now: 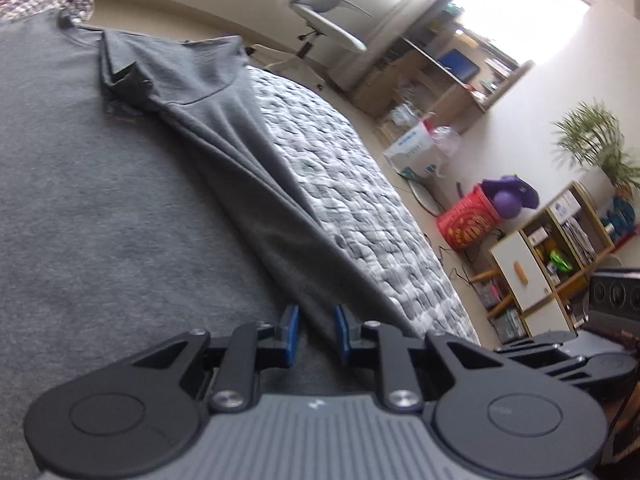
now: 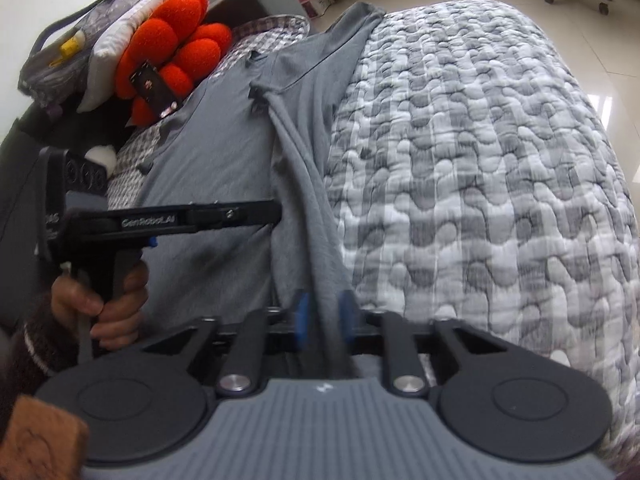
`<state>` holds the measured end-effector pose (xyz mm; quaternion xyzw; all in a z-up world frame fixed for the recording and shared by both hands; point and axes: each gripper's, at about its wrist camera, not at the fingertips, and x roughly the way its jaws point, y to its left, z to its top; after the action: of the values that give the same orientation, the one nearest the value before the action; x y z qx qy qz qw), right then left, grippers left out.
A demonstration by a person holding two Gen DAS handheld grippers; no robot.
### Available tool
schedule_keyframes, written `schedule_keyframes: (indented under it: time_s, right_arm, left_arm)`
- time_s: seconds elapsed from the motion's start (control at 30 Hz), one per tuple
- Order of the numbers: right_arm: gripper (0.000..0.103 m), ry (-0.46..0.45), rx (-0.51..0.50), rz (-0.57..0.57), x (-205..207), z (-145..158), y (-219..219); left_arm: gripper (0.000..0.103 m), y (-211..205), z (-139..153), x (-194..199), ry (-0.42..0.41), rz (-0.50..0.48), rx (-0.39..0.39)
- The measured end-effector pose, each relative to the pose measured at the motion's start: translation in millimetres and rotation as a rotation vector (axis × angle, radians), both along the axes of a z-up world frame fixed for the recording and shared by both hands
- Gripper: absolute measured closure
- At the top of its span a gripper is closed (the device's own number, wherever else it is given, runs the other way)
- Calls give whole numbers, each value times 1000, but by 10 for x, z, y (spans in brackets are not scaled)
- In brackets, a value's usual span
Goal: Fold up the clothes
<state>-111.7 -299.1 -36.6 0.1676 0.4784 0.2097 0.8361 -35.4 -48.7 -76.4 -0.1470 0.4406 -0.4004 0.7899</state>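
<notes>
Shirt [image 1: 100, 200], grey and soft, lies spread on a bed, and both tongs are down at its near edge. Left tongs [image 1: 316, 334] have their blue pads set narrow, with the shirt's cloth lying between them; I cannot tell if the pads pinch it. Right tongs [image 2: 323, 320] are squeezed on a bunched fold [image 2: 308, 208] of the shirt, which runs up and away from between the blue pads. Just left of the right tongs, a hand [image 2: 100, 300] grips the handle of the left tongs. To the right of both tongs is the quilt [image 2: 480, 160], grey and white and bumpy. Farther up from the left tongs, a sleeve [image 1: 192, 68] is folded back over the shirt. Far past the right tongs, up on the left, sits a red puffy cushion [image 2: 172, 48]. Way beyond the bed stands a white chair [image 1: 324, 12].
</notes>
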Motion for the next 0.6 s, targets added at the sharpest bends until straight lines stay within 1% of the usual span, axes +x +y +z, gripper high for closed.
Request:
schedule_keyframes:
  time_s: [0.07, 0.23, 0.33, 0.4, 0.43, 0.47, 0.53, 0.57, 0.6]
  right_arm:
    - [99, -11, 26, -1, -63, 47, -43]
    - [99, -36, 108, 13, -172, 183, -107]
    - [99, -57, 148, 47, -196, 275, -58]
    - [99, -69, 167, 71, -200, 331, -5]
    - [99, -71, 169, 83, -196, 346, 30]
    - [99, -71, 170, 93, -189, 358, 64]
    - [99, -64, 169, 109, -163, 362, 119]
    - [99, -60, 169, 115, -155, 358, 133]
    - [99, -55, 168, 120, -148, 356, 144]
  left_arm:
    - [83, 8, -6, -25, -15, -39, -11]
    - [83, -41, -36, -159, -45, -177, -21]
    - [83, -120, -64, -238, -33, -272, -37]
    - [83, -168, -72, -314, -40, -344, -28]
    - [83, -176, -57, -342, -52, -378, -11]
    - [82, -171, -30, -349, -66, -397, 8]
    - [82, -59, 18, -296, -56, -385, 30]
    - [79, -3, 42, -270, -51, -379, 40]
    - [72, 59, 62, -238, -45, -367, 48]
